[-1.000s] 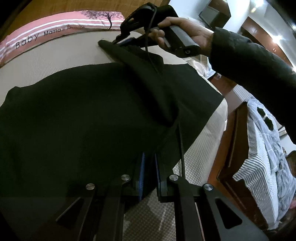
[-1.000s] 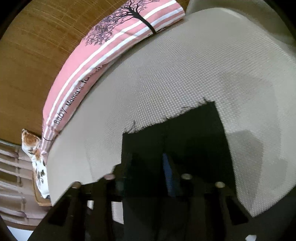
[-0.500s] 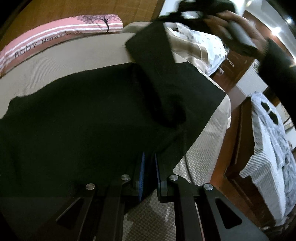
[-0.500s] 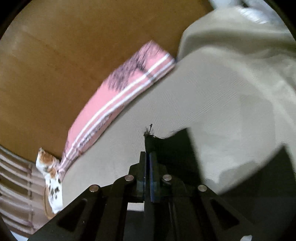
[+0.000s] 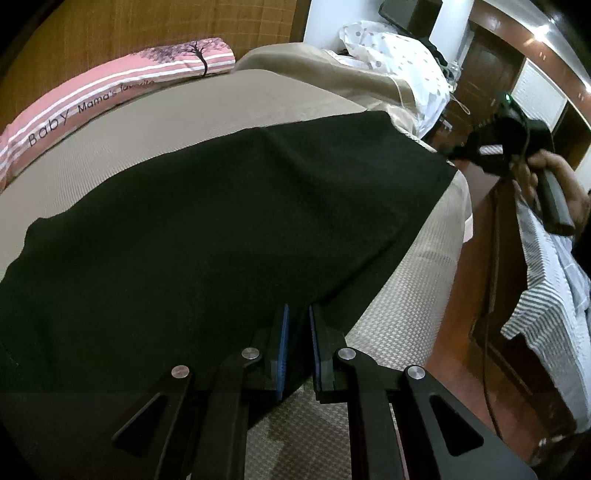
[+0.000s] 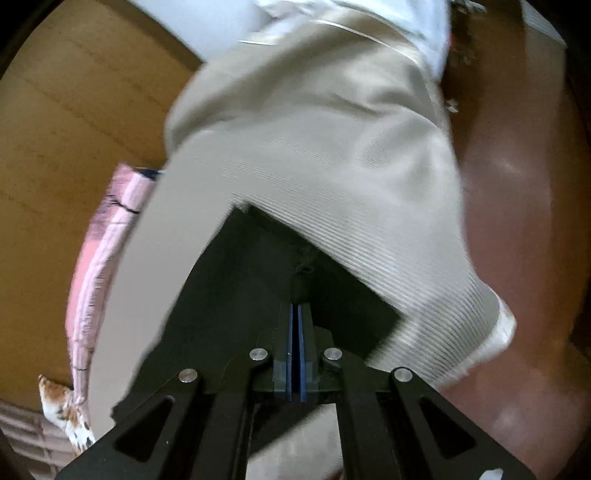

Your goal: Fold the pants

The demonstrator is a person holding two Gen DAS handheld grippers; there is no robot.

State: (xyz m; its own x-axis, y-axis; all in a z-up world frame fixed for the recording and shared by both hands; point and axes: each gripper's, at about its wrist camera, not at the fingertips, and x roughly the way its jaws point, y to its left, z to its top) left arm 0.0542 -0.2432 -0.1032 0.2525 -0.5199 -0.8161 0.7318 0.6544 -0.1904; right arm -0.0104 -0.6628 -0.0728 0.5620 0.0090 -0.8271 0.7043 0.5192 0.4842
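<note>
1. Black fabric pants (image 5: 229, 229) lie spread flat across the beige ribbed bed cover (image 5: 177, 122).
2. The left gripper (image 5: 295, 332), at six o'clock in its own view, is clenched on the near edge of the pants.
3. The right gripper (image 6: 295, 314) is clamped on a far corner of the pants; a hand (image 5: 554, 184) holds it at three o'clock in the left view.
4. A pink striped pillow (image 5: 110, 88) rests at eleven o'clock.

I see a big bed with a ribbed beige cover (image 5: 207, 122). A long pink striped pillow (image 5: 110, 92) lies by the brown woven wall (image 5: 147, 26). The shiny reddish-brown floor (image 6: 517, 206) glows. A grey striped cloth (image 5: 546, 295) hangs on dark wooden furniture.
</note>
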